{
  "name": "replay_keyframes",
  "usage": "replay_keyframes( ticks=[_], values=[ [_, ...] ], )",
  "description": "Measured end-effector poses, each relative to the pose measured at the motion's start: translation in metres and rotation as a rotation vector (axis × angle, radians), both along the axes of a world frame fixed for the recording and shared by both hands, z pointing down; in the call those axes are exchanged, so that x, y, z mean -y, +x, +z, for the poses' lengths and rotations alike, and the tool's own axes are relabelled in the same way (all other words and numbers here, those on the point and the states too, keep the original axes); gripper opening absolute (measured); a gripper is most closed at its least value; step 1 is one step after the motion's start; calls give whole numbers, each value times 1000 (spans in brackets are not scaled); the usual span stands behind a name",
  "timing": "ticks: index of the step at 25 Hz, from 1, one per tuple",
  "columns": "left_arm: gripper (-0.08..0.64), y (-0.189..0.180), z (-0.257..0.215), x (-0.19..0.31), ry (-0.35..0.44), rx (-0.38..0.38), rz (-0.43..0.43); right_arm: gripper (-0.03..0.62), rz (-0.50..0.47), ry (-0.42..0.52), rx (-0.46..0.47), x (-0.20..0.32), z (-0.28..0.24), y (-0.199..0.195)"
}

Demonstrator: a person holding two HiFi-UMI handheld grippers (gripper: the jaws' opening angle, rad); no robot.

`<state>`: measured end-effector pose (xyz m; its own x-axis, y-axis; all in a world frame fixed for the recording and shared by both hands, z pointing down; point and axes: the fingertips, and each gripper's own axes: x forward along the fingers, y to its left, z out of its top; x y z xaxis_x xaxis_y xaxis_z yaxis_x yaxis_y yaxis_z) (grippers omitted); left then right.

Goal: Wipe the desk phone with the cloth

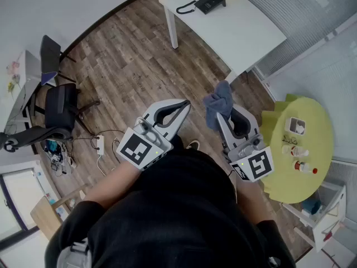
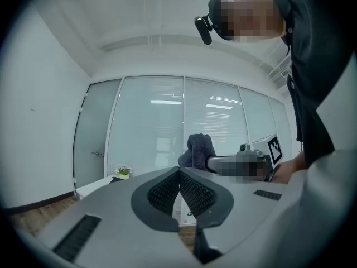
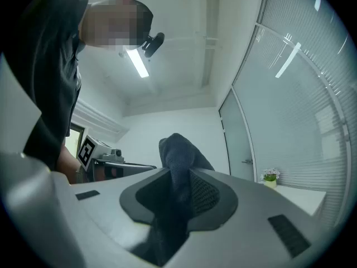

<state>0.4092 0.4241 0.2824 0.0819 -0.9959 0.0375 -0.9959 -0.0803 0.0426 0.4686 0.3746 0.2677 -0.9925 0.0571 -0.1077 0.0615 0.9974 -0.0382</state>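
Black desk phone (image 1: 211,1) rests at the far end of the white rectangular table (image 1: 245,35), well apart from both grippers; by this placement, wiping has not begun. Right gripper (image 1: 222,118), jaws clamped on the dark blue terry cloth (image 1: 218,100), carries it bunched above the tips, ready as a wiping pad. Left gripper (image 1: 184,106), jaws pressed together on nothing, is free, presumably to steady the phone.

An office: at one o'clock a white desk (image 1: 240,32) carries a black desk phone (image 1: 210,1), a black office chair (image 1: 58,108) stands at nine, and glass partition walls (image 1: 312,15) with blinds run along two o'clock.
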Motion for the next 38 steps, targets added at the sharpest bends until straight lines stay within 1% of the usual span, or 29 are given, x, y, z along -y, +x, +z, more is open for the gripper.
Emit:
replay_keyframes(
  ticks=[3,7,10,13,16,20,24,27,29,34,38],
  values=[
    [9,-1,3,-3,-3,11,13,103,0,1,3,-1,1,-2],
    [9,-6,7,-7,-16,-3,1,103,-6,-9,14,-4,-1,-5],
    [9,-14,4,-7,-5,-11,-19,103,9,3,38,-3,-6,-7],
    [9,-20,6,-8,-11,3,-21,103,19,1,39,0,-5,-11],
    [9,-30,8,-9,-21,4,-30,103,20,-16,33,3,-4,-19],
    [9,-55,10,-5,-32,3,-45,103,32,-18,36,11,-6,-39],
    [9,-87,11,2,-22,-11,-43,103,47,-19,23,21,-2,-69],
    [9,-116,11,11,-24,15,-36,103,60,-38,1,27,-1,-100],
    [9,-134,12,17,-32,35,-15,103,69,-36,-14,29,-2,-121],
    [9,-174,11,39,-11,2,47,103,86,-15,-55,40,-1,-172],
    [9,-211,11,44,1,-2,85,103,100,-21,-78,42,2,-212]
  ],
)
